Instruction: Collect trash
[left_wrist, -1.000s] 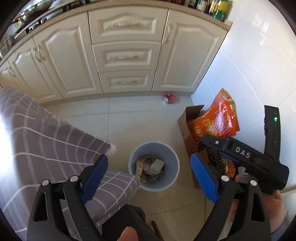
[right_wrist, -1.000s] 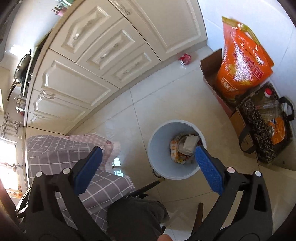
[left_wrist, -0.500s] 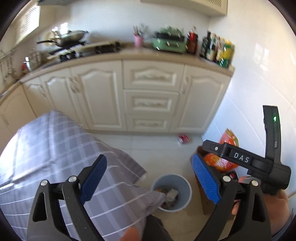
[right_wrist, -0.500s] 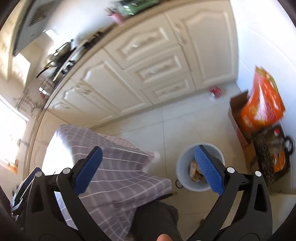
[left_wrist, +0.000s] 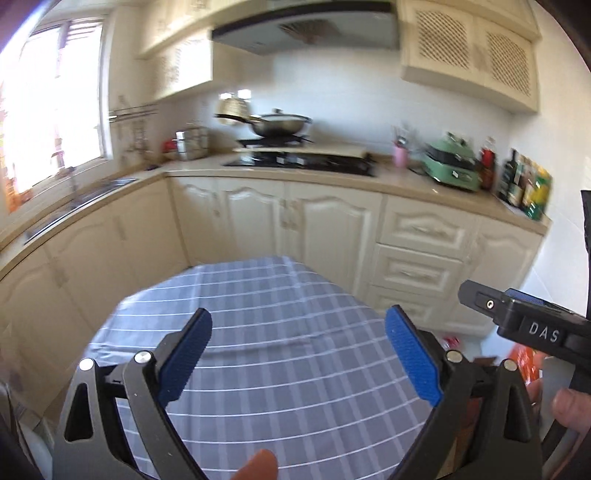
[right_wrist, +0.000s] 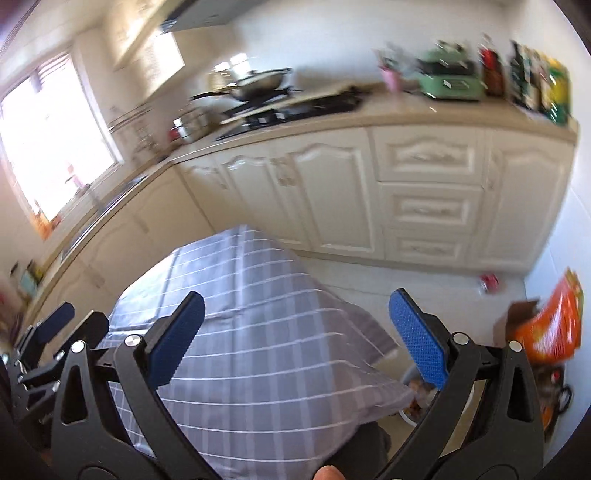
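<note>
Checked tablecloth (left_wrist: 295, 350) below both grippers' fingers, spread apart; trash bin (right_wrist: 410, 402) mostly hidden.

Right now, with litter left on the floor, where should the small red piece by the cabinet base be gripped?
Come from above with the open right tool, closing across the middle of the red piece: it lies low on the floor near the cabinet base, so a side approach looks cramped. Blur hides its finer shape.

Checked tablecloth (left_wrist: 295, 332) foreground; wok (left_wrist: 277, 123) on stove (left_wrist: 303, 160); green appliance (left_wrist: 452, 162), bottles (left_wrist: 524, 184) on counter.
</note>
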